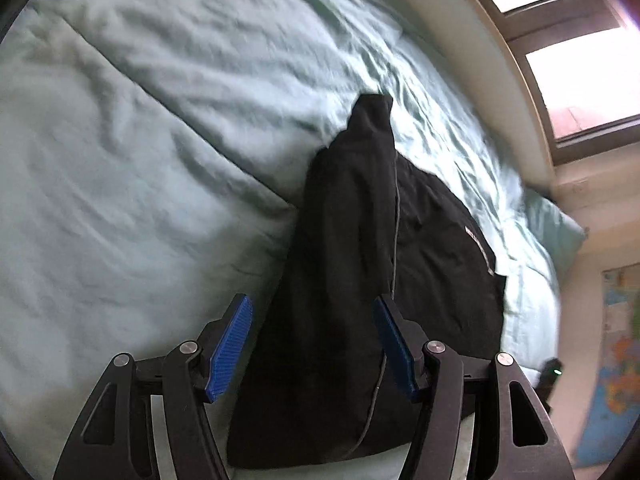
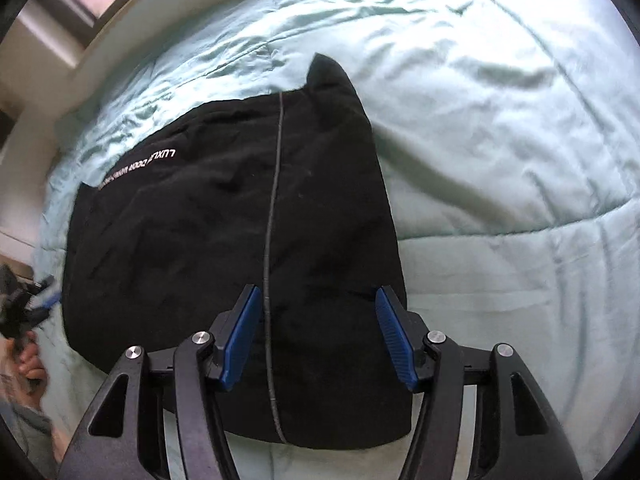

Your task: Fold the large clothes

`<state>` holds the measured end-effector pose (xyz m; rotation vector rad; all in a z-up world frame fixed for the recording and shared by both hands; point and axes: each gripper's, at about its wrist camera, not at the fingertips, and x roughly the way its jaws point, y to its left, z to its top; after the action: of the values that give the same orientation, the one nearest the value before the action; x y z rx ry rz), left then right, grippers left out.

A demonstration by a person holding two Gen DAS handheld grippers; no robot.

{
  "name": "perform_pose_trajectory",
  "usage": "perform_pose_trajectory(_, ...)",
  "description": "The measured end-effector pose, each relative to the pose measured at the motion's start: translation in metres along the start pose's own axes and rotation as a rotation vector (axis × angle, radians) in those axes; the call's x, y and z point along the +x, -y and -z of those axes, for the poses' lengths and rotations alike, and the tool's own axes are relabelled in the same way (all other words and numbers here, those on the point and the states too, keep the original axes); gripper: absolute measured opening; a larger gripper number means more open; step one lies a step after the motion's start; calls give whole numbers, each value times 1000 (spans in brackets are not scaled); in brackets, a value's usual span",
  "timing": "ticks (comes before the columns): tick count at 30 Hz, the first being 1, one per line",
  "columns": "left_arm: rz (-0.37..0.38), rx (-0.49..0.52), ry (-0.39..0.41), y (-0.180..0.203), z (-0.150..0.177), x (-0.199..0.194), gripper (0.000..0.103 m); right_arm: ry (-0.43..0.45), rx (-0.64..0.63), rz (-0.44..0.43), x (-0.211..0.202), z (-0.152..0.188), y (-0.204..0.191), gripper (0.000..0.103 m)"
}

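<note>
A black garment with a thin grey line down its middle and white lettering lies folded on the pale green bed cover. My left gripper hangs over its near end, blue pads wide apart and pressing on nothing. In the right wrist view the same garment spreads below my right gripper, whose jaws stand open above the cloth's near right part. One narrow end of the garment points away across the bed. At the left edge a hand holds the left gripper, blurred.
A window and a pale wall run along the bed's far side. A green pillow lies at the bed's end, below it a colourful poster. Wrinkled cover stretches wide around the garment.
</note>
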<state>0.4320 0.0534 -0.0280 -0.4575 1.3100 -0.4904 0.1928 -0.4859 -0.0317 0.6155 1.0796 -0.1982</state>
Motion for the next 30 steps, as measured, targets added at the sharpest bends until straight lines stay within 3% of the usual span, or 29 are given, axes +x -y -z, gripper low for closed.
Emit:
perform_pose_trajectory(2,17,0,-44,-2,-2,15,65,-11,17,-37,8,-2,6,64)
perform_pose_trajectory(6,52,15,-112,2,-4,44,65,-18,76,-102,21,-12,19,76)
perform_pose_trajectory(8,64,21,-122,5,-7,55,68,-31,87,-124,29,-16,22,78)
perform_pose_trajectory(11,82,12,-132,5,-11,66,69,-57,109,-165,46,-25,25,90)
perform_pose_trajectory(18,204,-73,-145,-8,-14,84,71,-135,185,-367,94,-30,28,91)
perform_pose_trajectory(19,203,-69,-129,-8,-13,84,61,-135,188,-379,96,-30,27,89)
perform_pose_trajectory(23,168,7,-52,12,-2,63,38,-113,200,-456,91,-28,28,56)
perform_pose_trajectory(26,165,36,-12,35,5,39,33,-79,166,-484,70,-23,19,42)
perform_pose_trajectory(30,194,119,57,77,25,-7,30,-27,99,-553,28,-13,-4,38)
